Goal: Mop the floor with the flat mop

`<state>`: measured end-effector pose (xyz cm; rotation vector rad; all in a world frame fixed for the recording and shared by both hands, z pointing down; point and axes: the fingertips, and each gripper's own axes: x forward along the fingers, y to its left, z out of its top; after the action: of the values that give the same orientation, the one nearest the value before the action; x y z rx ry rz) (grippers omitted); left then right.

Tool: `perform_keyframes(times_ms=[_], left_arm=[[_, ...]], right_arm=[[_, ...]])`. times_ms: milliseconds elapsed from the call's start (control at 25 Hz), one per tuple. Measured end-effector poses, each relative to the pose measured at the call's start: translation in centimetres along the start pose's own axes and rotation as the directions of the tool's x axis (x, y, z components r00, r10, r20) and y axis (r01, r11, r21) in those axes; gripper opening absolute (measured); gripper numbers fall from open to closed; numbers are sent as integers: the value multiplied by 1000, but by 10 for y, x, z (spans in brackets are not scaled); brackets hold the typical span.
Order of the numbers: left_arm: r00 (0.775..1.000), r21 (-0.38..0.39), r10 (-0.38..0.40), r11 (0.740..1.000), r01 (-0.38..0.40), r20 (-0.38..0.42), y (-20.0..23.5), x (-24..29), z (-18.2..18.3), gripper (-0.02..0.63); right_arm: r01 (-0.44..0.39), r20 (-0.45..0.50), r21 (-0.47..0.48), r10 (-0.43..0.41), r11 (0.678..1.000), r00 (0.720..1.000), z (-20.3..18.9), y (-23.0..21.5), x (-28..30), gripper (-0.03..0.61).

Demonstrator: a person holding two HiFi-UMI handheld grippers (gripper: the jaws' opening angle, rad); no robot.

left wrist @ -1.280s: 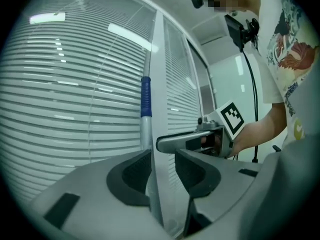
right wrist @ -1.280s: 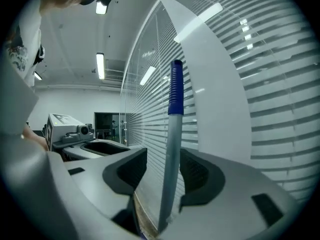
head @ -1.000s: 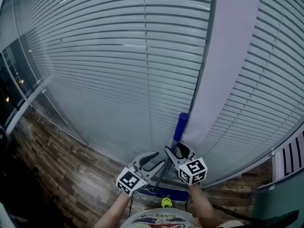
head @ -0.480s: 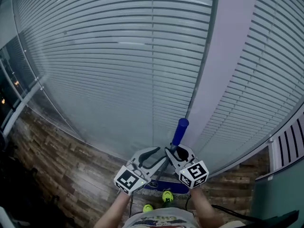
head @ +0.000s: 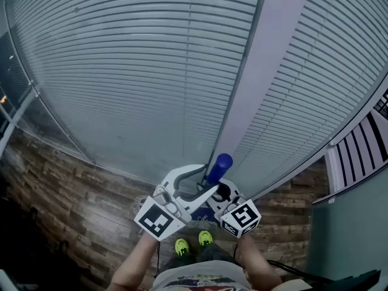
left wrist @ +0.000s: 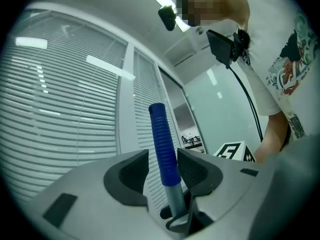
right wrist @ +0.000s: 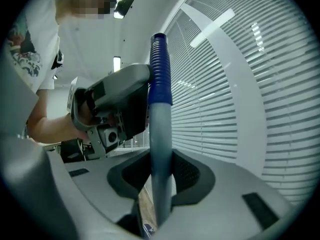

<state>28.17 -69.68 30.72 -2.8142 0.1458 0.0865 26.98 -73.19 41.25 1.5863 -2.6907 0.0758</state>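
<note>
Holding upright, likely light and stiff, grey-poled flat mop (left wrist: 163, 139) with blue ribbed handle (head: 219, 164) near slatted blinds (head: 121, 71): right gripper (head: 221, 193) just closed, clamped on smooth pole (right wrist: 160, 174); left gripper (head: 203, 180) just opening, loose around grippier handle.

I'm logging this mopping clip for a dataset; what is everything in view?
Flat mop's grey metal handle with blue ribbed grip: one, grey and blue, upright between both grippers.
Plain flat pillar: one, white, ahead.
Horizontal slatted blinds: two spans, pale grey, either side of the pillar.
Wooden plank floor: brown, below the blinds.
Yellow-green shoes: two, under the grippers.
Left gripper: one, pale grey, fingers just opened, loose around the blue grip.
Right gripper: one, pale grey, fingers just closed, clamping the grey shaft.
</note>
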Motion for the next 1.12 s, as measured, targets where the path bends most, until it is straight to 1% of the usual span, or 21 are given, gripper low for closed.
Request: perform_keyframes(times_ms=[120,160,320,440,520,640,720,760,800,840,880,960,1000,1080,1120], left_arm=[[997,-10,12,1000,-11,77,-26,-15,37,155],[996,-4,11,1000,-11,92,-35,-15,48,155],[997,67,-20,998,15,69,-64,-2,75,155],[998,84,-37,996,33,48,-94,-1,89,155],[998,70,-39,997,36,42,-121,3,95,155],[996,15,-26,1000,24,86,-162,20,108,153],[998,3,-14,1000,13,69,-192,26,111,147],[999,10,-9,1000,9,44,-207,25,110,146],[1000,19,-3,1000,3,20,-222,22,109,146],[1000,18,12,1000,-12,15,-235,19,110,146],[999,5,33,999,-33,30,-246,15,114,146],[996,-17,71,997,-71,49,-269,9,120,142],[996,-13,79,997,-79,35,-281,6,120,141],[996,19,77,997,-77,-32,-303,5,115,140],[995,37,75,997,-72,-68,-313,6,112,140]], right_arm=[[-11,-2,-5,11,1000,1000,-4,26,-22,117],[-18,-5,-6,18,1000,1000,-5,33,-30,117],[-67,-4,-7,67,998,998,-7,49,-55,117],[-91,-8,0,91,996,996,-10,67,-78,117],[-113,-20,6,114,994,993,-14,75,-102,118],[-156,-27,31,157,987,987,-23,77,-142,118],[-186,-18,23,187,982,982,-26,82,-170,118],[-200,11,6,200,980,980,-23,87,-184,121],[-215,56,-12,215,977,975,-16,93,-198,159],[-237,101,-28,239,971,966,-9,100,-212,195],[-268,128,-44,271,963,954,-3,108,-226,212],[-342,124,-82,350,936,929,4,128,-249,213],[-375,111,-103,385,921,916,7,138,-258,213],[-420,111,-120,432,900,895,11,154,-270,213],[-428,117,-122,441,896,890,12,160,-274,212]])
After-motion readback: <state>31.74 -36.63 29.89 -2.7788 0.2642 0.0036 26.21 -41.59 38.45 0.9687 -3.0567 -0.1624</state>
